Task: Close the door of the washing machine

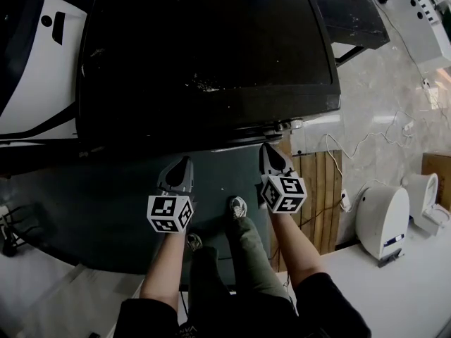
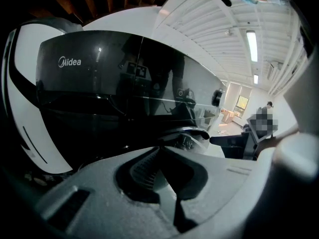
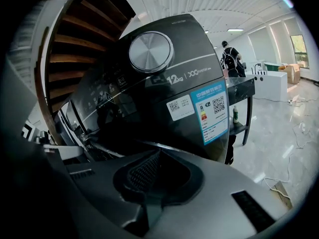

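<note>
The washing machine [image 1: 204,48] is a big dark box seen from above in the head view. In the right gripper view its front [image 3: 164,98] shows a round silver knob [image 3: 150,52] and stickers. A dark glass panel [image 2: 114,83] with a logo fills the left gripper view and mirrors the gripper. Whether this panel is the door, and how it stands, I cannot tell. My left gripper [image 1: 182,167] [image 2: 160,148] is shut and empty, just short of the machine's lower front. My right gripper [image 1: 270,153] [image 3: 158,152] is shut and empty too, its tip by the front edge.
A white machine [image 1: 42,62] stands to the left. On the right lie a wooden pallet [image 1: 317,189], loose cables [image 1: 366,143] and a small white appliance [image 1: 382,220]. A black table [image 1: 349,13] is at the back right. The person's shoes [image 1: 238,207] are between the grippers.
</note>
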`<state>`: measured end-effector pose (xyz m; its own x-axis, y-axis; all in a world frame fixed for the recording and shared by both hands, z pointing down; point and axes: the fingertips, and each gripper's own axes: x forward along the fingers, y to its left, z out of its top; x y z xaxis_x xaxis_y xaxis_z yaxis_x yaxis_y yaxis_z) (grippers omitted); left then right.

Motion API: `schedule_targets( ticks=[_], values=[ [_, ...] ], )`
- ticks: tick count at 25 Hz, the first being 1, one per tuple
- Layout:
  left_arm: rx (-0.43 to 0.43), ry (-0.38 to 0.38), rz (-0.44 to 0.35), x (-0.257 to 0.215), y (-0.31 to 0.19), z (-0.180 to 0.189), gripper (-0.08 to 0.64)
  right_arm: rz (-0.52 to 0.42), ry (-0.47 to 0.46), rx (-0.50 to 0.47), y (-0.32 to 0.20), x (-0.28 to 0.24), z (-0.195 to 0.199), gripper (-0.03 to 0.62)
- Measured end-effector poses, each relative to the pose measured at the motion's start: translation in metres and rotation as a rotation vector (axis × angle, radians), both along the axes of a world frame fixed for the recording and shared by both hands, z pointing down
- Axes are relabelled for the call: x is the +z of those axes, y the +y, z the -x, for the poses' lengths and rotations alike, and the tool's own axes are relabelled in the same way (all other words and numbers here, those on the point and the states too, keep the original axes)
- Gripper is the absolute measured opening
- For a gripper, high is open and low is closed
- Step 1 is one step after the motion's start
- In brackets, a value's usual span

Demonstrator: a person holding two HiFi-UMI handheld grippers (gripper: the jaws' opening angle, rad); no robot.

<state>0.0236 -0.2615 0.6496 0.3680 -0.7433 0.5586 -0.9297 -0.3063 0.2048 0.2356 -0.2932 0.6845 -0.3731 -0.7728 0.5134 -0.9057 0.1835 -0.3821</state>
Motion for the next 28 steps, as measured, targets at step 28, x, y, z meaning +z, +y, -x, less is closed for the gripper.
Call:
schedule_targets(
  ticks=[28],
  values=[
    [0.306, 0.035, -0.199, -0.137, 0.143, 0.017, 0.011, -0.192, 0.046, 0.273, 0.201, -0.17, 0.0, 0.0]
  ],
)
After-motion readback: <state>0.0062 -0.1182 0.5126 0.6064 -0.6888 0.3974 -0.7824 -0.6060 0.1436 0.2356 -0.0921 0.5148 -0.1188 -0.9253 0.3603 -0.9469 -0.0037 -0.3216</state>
